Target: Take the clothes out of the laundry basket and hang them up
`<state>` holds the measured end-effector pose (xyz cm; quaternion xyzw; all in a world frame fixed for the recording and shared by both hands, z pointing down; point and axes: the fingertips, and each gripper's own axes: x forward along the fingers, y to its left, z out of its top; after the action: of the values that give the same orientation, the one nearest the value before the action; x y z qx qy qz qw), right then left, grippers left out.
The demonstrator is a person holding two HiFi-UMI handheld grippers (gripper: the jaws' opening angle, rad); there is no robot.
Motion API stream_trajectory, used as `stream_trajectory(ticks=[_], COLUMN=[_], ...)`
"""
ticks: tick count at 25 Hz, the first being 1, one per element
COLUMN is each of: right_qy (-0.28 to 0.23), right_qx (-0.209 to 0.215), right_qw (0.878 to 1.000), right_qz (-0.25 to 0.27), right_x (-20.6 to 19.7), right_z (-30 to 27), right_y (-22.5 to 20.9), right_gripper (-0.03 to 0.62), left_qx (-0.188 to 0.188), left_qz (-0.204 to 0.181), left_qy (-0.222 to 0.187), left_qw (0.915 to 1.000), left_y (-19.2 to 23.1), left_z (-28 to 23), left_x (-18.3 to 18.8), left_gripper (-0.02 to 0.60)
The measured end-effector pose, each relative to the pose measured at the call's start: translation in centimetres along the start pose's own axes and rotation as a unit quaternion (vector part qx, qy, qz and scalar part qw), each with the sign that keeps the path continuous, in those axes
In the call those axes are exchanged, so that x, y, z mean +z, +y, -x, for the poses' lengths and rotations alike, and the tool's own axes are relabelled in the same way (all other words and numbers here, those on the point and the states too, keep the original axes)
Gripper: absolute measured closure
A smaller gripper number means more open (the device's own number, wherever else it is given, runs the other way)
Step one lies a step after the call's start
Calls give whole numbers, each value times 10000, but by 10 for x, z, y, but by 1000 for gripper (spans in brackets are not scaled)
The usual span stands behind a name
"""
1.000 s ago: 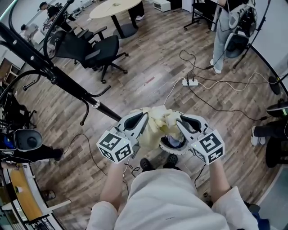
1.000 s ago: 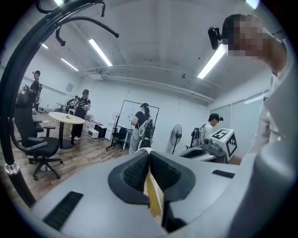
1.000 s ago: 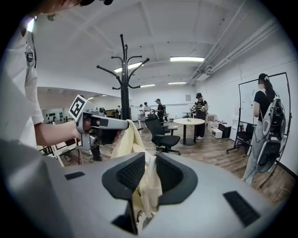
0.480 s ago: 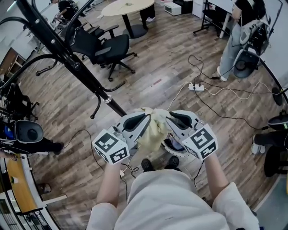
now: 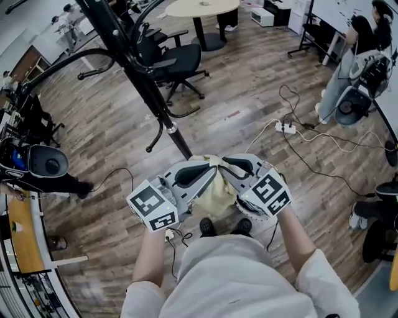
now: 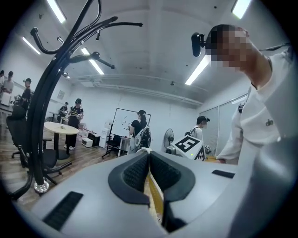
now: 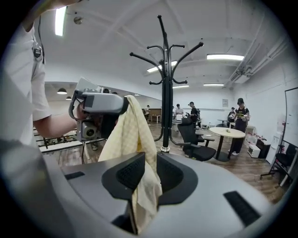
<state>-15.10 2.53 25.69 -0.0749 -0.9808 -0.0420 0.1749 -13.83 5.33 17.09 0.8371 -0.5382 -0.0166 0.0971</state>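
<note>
At the bottom centre of the head view, the person's pale shirt fills the frame, with both forearms reaching up from it. Just above, the left gripper and right gripper meet tip to tip at mid-frame, closer together than a second ago. The yellow checked cloth hangs between and below them. A second ago it stood bunched above the tips; now only a small fold shows there.

In the left gripper view, the left gripper is clenched tight on a thin edge of the cloth. In the right gripper view, the right gripper grasps a thicker fold, which runs up from between its pads to the left gripper at the left of that frame.

Two dark shoes stand on the wooden floor just below the cloth.

Beyond the tips, the black rack now rises from just above the grippers towards the upper left. A second ago its pole lay well to the left of them. Farther off, the chair sits beside the rack, and the round table touches the top edge. Both have shifted right. At the right a white power strip lies among cables, and a person stands in the upper right corner.
</note>
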Motion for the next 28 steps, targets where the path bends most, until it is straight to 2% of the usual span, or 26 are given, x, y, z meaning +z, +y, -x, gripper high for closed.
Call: stream_trajectory(ticks=[3, 5, 8, 12, 17, 21, 28], right_qy=[57, 44, 13, 106, 169, 35, 92], right_qx=[378, 399, 336, 224, -23, -294, -426], right_qw=[9992, 9991, 9994, 9995, 9990, 9979, 9961], right_qz=[134, 95, 27, 219, 424, 574, 761], right_x=[4, 6, 11, 22, 33, 49, 70], right_z=[-12, -21, -33, -49, -59, -61, -75], right_y=[23, 27, 30, 35, 33, 22, 30], right_gripper=[493, 510, 535, 568, 569, 571, 571], left_qx=[-15, -59, -36, 125, 354, 561, 622], left_qz=[-25, -54, -80, -9, 130, 220, 120], left_qy=[-16, -39, -51, -134, -174, -188, -173], left_qw=[10000, 10000, 9999, 9998, 9991, 9980, 9978], left_y=[1, 0, 2, 19, 44, 66, 91], left_z=[18, 28, 42, 67, 99, 117, 138], left_x=[1, 3, 2, 1, -8, -15, -12], left_gripper=[554, 554, 554, 554, 554, 554, 554])
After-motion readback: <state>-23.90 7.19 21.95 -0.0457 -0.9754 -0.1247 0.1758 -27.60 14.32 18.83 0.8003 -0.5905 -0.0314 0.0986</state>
